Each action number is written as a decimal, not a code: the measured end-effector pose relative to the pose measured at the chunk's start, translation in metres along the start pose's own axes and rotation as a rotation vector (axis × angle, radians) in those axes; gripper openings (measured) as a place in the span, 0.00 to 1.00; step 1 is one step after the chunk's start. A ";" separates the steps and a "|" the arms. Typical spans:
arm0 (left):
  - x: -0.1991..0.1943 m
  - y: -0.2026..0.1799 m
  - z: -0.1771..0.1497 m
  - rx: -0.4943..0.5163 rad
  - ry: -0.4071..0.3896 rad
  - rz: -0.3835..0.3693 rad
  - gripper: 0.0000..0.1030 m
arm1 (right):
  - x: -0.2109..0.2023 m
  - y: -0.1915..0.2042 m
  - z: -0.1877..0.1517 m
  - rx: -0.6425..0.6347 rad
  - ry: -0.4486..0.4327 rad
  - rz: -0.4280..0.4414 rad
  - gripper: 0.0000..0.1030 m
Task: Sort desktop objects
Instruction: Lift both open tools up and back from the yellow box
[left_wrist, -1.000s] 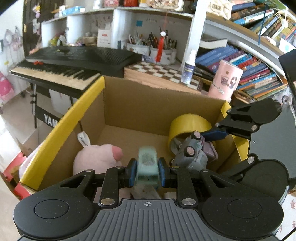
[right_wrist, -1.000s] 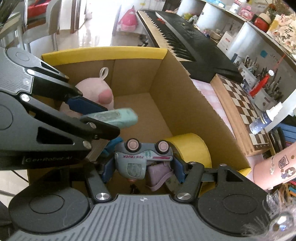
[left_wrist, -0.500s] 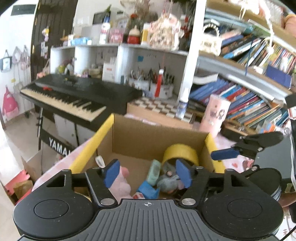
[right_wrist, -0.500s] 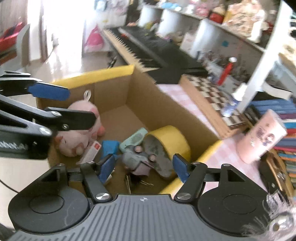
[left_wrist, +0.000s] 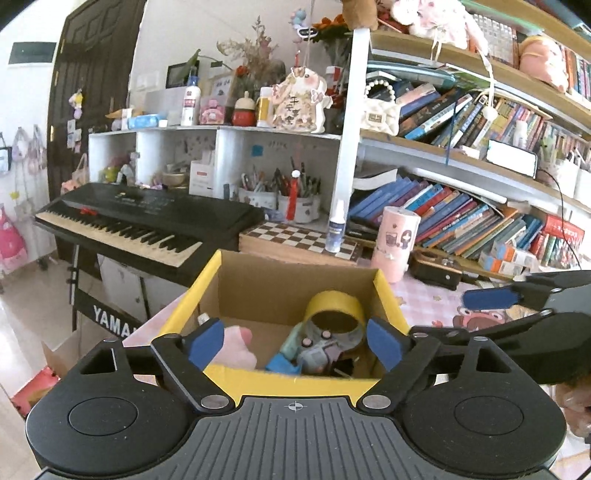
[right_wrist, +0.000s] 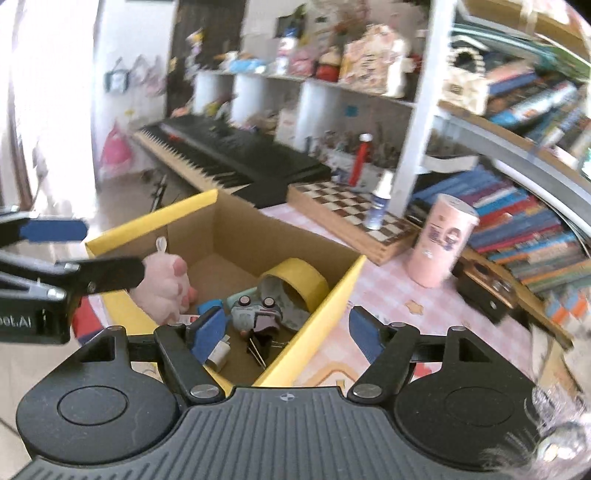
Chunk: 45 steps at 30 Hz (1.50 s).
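Observation:
A cardboard box with yellow rims (left_wrist: 295, 284) (right_wrist: 236, 236) holds a pink plush pig (left_wrist: 238, 347) (right_wrist: 166, 284), a yellow tape roll (left_wrist: 334, 310) (right_wrist: 295, 280), a grey toy truck (left_wrist: 317, 350) (right_wrist: 255, 314), a mint green object (left_wrist: 291, 341) and small blue pieces. My left gripper (left_wrist: 295, 343) is open and empty, above the box's near rim. My right gripper (right_wrist: 286, 330) is open and empty, above the box's right corner. Each gripper shows at the edge of the other's view.
A pink cylinder (left_wrist: 397, 240) (right_wrist: 443, 247), a chessboard (left_wrist: 295, 236) with a small spray bottle (left_wrist: 337, 230) and a black keyboard (left_wrist: 147, 218) stand behind the box. Bookshelves fill the right. The table has a pink checked cloth (right_wrist: 399, 295).
Both grippers opened, dropping the mint object and the toy truck into the box, then rose and drew back from it.

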<state>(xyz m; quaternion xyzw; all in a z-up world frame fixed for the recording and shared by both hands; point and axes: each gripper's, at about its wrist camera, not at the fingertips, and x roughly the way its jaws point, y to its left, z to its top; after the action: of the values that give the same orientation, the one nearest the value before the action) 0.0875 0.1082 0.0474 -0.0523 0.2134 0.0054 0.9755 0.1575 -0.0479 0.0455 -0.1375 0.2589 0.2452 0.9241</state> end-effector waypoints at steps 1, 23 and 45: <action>-0.003 0.000 -0.002 0.002 0.001 0.001 0.87 | -0.006 0.001 -0.004 0.026 -0.007 -0.015 0.70; -0.053 -0.014 -0.063 0.035 0.058 -0.071 1.00 | -0.103 0.023 -0.119 0.363 -0.041 -0.404 0.81; -0.052 -0.039 -0.091 0.065 0.172 -0.034 1.00 | -0.120 0.037 -0.163 0.436 0.062 -0.442 1.00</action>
<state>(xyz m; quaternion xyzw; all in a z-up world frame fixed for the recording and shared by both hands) 0.0033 0.0601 -0.0094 -0.0247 0.2957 -0.0226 0.9547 -0.0187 -0.1254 -0.0287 0.0036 0.2973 -0.0273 0.9544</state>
